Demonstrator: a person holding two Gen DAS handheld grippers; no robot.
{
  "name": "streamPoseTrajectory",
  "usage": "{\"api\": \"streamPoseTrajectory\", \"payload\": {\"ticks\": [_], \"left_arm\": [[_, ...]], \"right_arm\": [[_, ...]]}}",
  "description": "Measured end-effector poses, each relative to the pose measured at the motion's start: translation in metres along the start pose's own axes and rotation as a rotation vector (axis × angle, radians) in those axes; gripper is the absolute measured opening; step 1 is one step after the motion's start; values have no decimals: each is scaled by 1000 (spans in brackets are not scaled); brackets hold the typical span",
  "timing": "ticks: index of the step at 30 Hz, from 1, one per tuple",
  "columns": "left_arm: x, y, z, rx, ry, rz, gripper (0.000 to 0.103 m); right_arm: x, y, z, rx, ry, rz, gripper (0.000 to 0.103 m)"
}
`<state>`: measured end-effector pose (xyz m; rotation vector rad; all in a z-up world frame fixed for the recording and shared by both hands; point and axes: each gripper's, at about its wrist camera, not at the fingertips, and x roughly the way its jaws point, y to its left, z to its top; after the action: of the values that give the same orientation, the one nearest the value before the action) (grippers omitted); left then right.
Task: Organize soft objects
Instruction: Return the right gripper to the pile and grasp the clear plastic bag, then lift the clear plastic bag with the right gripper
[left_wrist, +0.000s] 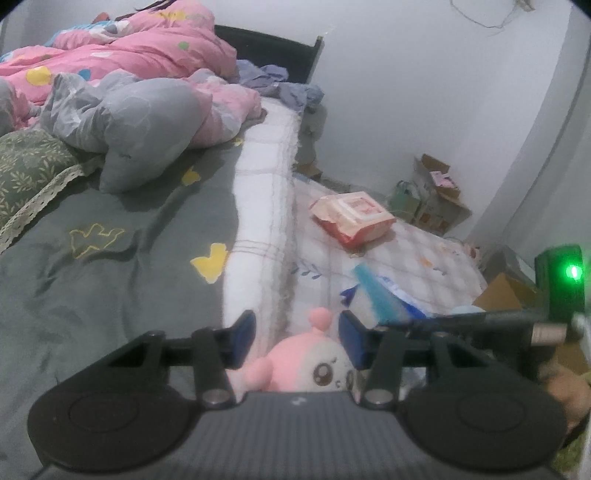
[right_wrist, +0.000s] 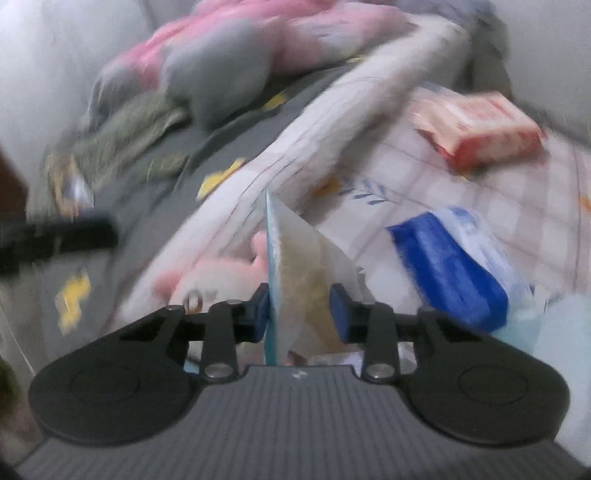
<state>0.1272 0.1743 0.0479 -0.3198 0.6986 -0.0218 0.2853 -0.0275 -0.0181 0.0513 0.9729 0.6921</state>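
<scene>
Left gripper (left_wrist: 297, 334) jaws clamp the pink plush toy (left_wrist: 295, 363) at the bed's (left_wrist: 110, 258) side edge; right gripper (right_wrist: 299, 306) grips a thin packet (right_wrist: 295, 280) just beside it.

You have one pink-and-white plush toy (left_wrist: 295, 365), one red-and-white wipes packet (left_wrist: 352, 218) and one blue-and-white plastic pack (right_wrist: 454, 273) beside it.
</scene>
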Motion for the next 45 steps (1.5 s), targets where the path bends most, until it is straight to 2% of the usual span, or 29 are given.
{"api": "streamPoseTrajectory", "payload": {"ticks": [5,7,10,13,17,20,22,24,28,30,31,32,33,35,38,42,45], "left_arm": [[-9,-7,-3,32,-23,-77,50],[-15,-11,-3,47,-38,-119,51],[-26,-16,-4,75,-62,-191,58],[-29,-23,-7,96,-51,-245,61],[-26,-36,-18,148,-22,-270,61],[-26,-58,-34,244,-14,-310,62],[-24,-76,-45,320,-12,-321,65],[-19,-93,-59,406,-21,-307,68],[-2,-123,-79,542,-20,-211,66],[4,-133,-86,594,-24,-165,55],[6,-136,-89,613,-27,-145,46],[8,-137,-90,623,-27,-127,42],[10,-136,-91,622,-23,-128,40],[10,-132,-89,591,-18,-148,34],[9,-120,-83,530,-10,-178,31],[17,-88,-66,354,59,-249,30],[23,-65,-56,245,95,-261,30]], "right_arm": [[-42,-34,11,176,-115,116,26],[-62,-42,15,231,-141,203,26],[-86,-52,12,322,-112,385,26],[-98,-54,-3,373,-51,474,26],[-98,-68,-35,522,6,463,27],[-98,-85,-63,706,16,431,27],[-98,-86,-76,754,10,398,28],[-96,-86,-88,825,10,402,28],[-94,-76,-100,910,14,401,30],[-94,-69,-101,925,22,414,32],[-95,-66,-101,926,18,414,32],[-96,-60,-96,917,15,410,35],[-99,-56,-94,900,10,408,40],[-103,-53,-90,879,6,418,44],[-110,-51,-84,824,-7,422,49],[-117,-63,-80,804,-66,394,55],[-107,-73,-79,804,-73,353,60]]}}
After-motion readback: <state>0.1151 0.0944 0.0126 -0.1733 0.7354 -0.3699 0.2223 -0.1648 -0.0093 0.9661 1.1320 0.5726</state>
